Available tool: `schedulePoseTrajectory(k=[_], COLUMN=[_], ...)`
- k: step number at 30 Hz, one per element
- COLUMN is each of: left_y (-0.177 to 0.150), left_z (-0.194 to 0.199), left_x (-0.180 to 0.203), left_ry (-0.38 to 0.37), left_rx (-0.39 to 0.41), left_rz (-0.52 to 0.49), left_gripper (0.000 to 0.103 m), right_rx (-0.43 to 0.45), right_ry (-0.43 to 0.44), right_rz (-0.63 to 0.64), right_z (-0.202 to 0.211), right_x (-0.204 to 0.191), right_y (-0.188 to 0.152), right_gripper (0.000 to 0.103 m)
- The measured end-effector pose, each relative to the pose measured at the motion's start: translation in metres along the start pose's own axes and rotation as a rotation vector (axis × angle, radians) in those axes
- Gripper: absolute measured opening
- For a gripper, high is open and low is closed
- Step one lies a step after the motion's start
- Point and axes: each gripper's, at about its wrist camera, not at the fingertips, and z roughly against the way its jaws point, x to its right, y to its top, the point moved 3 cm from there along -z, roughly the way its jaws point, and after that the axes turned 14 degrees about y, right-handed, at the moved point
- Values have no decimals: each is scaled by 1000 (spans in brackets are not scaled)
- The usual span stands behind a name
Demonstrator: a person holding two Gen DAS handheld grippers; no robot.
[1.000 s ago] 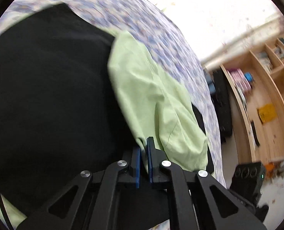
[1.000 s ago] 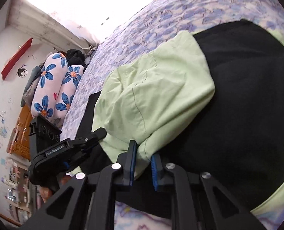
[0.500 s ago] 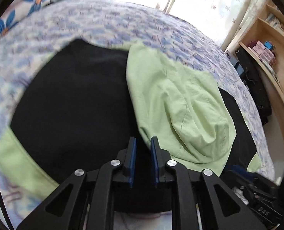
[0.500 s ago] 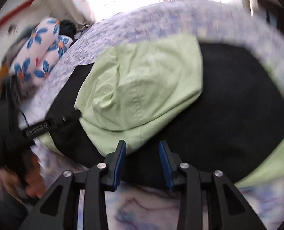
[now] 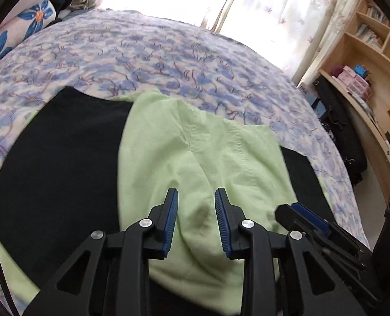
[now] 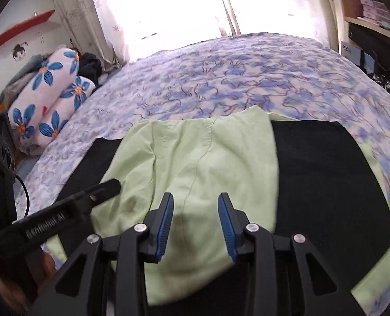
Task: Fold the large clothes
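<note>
Fingers first: the left gripper (image 5: 196, 221) has its blue-padded jaws parted by a modest gap and opening at this moment, with nothing pinched between them; the pale green cloth only lies below and beyond the tips. The right gripper (image 6: 195, 221) stands likewise part open and empty, its jaws hanging over the same cloth.

A second ago both pairs of jaws were closed on the near edge of the light green garment (image 5: 195, 163). Now both have let go and drawn back and up, and the green piece lies folded over the middle of the black garment (image 5: 58, 163), which is spread on the floral bedspread (image 5: 168, 52). Ahead of the left fingers the green fold runs away to its far edge; to their left is bare black cloth, and to their right the right gripper's tip reaches in. I judge that one fold has just been laid down and released, so the next grasp can be chosen; the fold looks a little rumpled near the fingertips and may want smoothing.

Writing: in the right wrist view the left gripper's arm, to the left of the fingers, carries raised lettering too blurred to read. A box (image 6: 349, 50) by the wooden shelf (image 5: 363, 60) bears a label, also illegible.
</note>
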Motion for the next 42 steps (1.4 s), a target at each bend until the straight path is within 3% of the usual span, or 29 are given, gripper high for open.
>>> schedulePoseTrajectory(k=[4,7,11,17,21,23,25,28,31,42], left_y=[-13,-21,-27,-25,-25,-24,-26,-29,-37,-77], left_z=[-27,-32,-29,-28,-23,-19,-12,6,26,91], left_x=[-11,-15,-12,-14,-13,-13,-12,-11,-15,-60], left_ry=[78,103,132,139,152,152,144,147,141,140], left_rx=[-49,-29,-6,-18,-32,-46,-56,-45,-41,-54], left_rz=[-7,-53,-95,-80,-87,-84,-79,-84,-86,-27], left_gripper=[27,27,27,28,29,33,47,55,60,61], right_rx=[-52,-103,-96,-109,-111,-108,-108,-104,-101,-76], right_ry=[-22,-142,-124,-166,-148,-145,-140,-130,-118,-72], right_rz=[-8,11,-28,-28,-65,-74,-88,-93,-96,-82], right_z=[-28,-36,-27,-28,-23,-20,-14,-6,6,52], right_x=[9,27,39,34,32,31,29,24,17,-16], right_y=[-4,-19,-26,-26,-27,-27,-28,-31,-37,-72], right_gripper=[35,12,12,14,15,15,15,15,16,15])
